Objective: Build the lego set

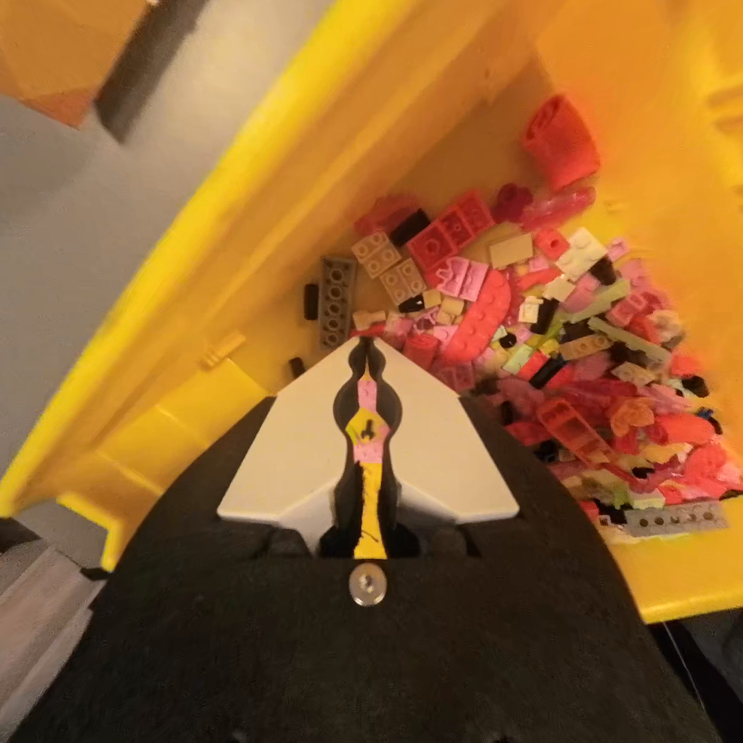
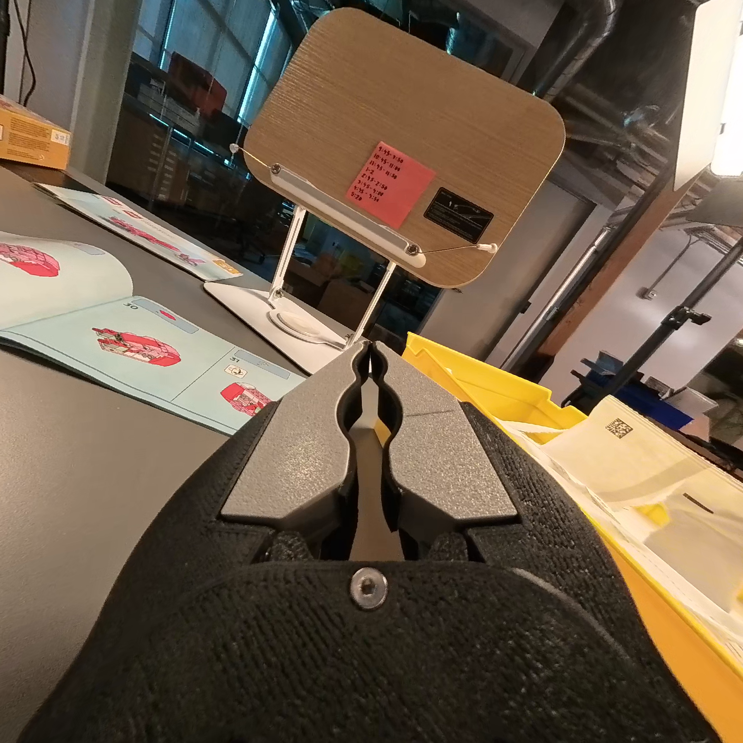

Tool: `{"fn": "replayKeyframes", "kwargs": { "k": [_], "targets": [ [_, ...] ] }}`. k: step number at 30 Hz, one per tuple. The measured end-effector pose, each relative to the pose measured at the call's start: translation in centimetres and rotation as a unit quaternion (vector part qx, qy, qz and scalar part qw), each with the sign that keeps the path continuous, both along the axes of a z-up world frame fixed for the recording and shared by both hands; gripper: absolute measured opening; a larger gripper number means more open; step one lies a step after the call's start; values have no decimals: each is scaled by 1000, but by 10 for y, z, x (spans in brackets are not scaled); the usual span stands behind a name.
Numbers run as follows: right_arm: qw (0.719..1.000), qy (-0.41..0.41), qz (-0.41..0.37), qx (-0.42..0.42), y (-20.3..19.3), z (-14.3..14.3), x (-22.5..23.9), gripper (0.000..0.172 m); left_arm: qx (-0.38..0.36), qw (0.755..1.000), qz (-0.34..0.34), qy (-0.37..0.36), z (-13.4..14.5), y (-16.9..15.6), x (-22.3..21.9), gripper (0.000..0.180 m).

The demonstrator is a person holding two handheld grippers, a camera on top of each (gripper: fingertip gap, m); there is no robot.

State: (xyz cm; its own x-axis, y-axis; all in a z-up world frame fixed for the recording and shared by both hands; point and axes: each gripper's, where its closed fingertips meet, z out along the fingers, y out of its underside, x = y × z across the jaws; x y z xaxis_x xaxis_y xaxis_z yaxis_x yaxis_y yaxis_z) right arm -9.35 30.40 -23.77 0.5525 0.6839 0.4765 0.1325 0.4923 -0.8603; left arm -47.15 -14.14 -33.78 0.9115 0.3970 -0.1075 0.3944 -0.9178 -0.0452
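Observation:
In the left wrist view my left gripper [image 1: 366,340] reaches into a yellow bin [image 1: 225,225], at the left edge of a pile of small bricks [image 1: 522,341] in red, pink, tan, black and pale green. Its white fingers [image 1: 305,422] are closed, and a thin red piece [image 1: 368,330] sits pinched at the very tips. A grey plate with holes [image 1: 337,301] lies just beyond the tips. In the right wrist view my right gripper [image 2: 370,346] is shut with nothing between its grey fingers [image 2: 305,442]. It hovers over a dark table [image 2: 80,462].
An open building booklet [image 2: 120,341] lies left of the right gripper. A wooden book stand [image 2: 402,132] bearing a pink note stands behind it. A yellow bin [image 2: 482,386] with pale paper bags [image 2: 643,462] is on the right. A big red part [image 1: 559,144] lies deep in the bin. My right fingertips sit around 60 cm from my left ones.

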Motion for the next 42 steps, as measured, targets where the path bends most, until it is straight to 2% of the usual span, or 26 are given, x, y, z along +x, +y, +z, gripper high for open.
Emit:
{"fn": "replayKeyframes", "kwargs": {
  "k": [5,8,9,11,13,14,15,16,19,20,22,26,30,32,34,37,42],
  "targets": [
    [1000,1,0,-1,0,0,0,0,-58,998,-28,-27,-2,-21,23,0],
    [1000,-2,2,1,-1,0,-1,0,-89,990,-22,-106,1,-34,54,0],
    [1000,-4,2,2,-1,-1,-2,0,-93,990,-30,-104,3,-36,55,0],
    [1000,-4,2,2,-1,-1,-2,0,-53,998,-20,-34,12,-24,32,0],
    [1000,-3,2,1,-1,-1,-1,0,36,999,-1,2,23,1,16,1],
    [1000,-2,2,1,-1,0,-1,0,69,998,-2,-2,26,10,16,17],
    [1000,-2,2,0,-1,0,-1,0,74,997,-2,-2,26,12,15,35],
    [1000,-2,2,0,-1,0,-1,0,56,998,-7,0,23,9,15,45],
    [1000,-2,2,0,0,0,-1,0,-16,999,-31,0,7,-6,19,54],
    [1000,-2,2,0,0,0,-1,0,-29,999,-33,-6,2,-9,22,55],
    [1000,-2,2,0,0,0,-1,0,-22,999,-24,-5,2,-8,23,45],
    [1000,-3,2,1,-1,-1,-1,0,-39,998,-3,42,7,-17,6,36],
    [1000,-2,2,0,0,0,-1,0,55,998,5,-24,9,9,25,28],
    [1000,-3,2,0,0,0,-1,0,77,996,14,-38,9,15,27,24],
    [1000,-3,2,0,0,0,-1,0,76,996,17,-35,5,16,25,27],
    [1000,-2,2,0,0,0,-1,0,91,996,12,-17,3,23,19,43],
    [1000,-3,3,1,-1,-1,-1,0,84,996,-5,22,1,24,8,37]
  ]
}}
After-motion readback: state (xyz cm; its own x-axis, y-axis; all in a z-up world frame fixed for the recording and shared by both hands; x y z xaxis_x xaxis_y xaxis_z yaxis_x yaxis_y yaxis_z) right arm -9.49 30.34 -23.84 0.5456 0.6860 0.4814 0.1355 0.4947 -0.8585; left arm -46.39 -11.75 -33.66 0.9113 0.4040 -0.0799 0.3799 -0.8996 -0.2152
